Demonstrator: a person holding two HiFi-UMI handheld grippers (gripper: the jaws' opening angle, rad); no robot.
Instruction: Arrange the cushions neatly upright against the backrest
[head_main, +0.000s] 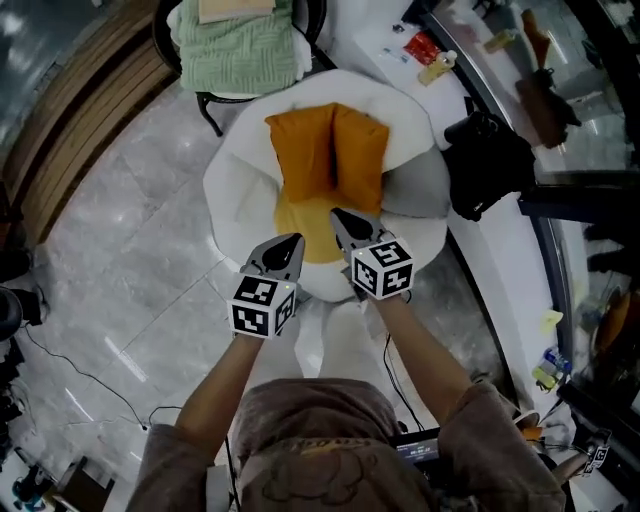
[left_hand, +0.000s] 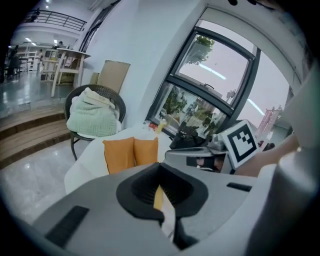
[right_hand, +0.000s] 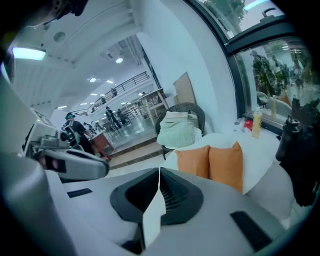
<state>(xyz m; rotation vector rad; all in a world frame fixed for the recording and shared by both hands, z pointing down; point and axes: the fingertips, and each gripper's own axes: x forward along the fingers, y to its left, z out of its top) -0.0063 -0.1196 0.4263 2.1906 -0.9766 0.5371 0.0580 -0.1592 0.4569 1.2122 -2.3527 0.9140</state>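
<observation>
The white chair fills the middle of the head view, and a wicker seat behind it carries a green blanket. A black bag sits just beside the chair on the table at the right.

Two orange cushions stand upright, side by side and touching, against the chair's backrest. One cushion is wider and the other narrower. A yellow seat pad lies flat below them. A grey pad lies along the chair's right side. It may be a third cushion, but I cannot tell.

The left gripper and right gripper hang over the chair's front edge, apart from both cushions. Each gripper's own view shows its jaws together with nothing between them, only a sliver of the scene showing past the tips.

The orange pair already looks placed, so the task seems nearly or wholly done, unless the grey pad counts too.

The cushions look soft, light and fabric-covered. They should dent under the jaws and sag if lifted by one point. A top corner or the seam edge would give the surest hold, with enough cloth pinched that it does not slip free. A nudge low on the face could tip one forward, so any straightening is better done from the top edge.
</observation>
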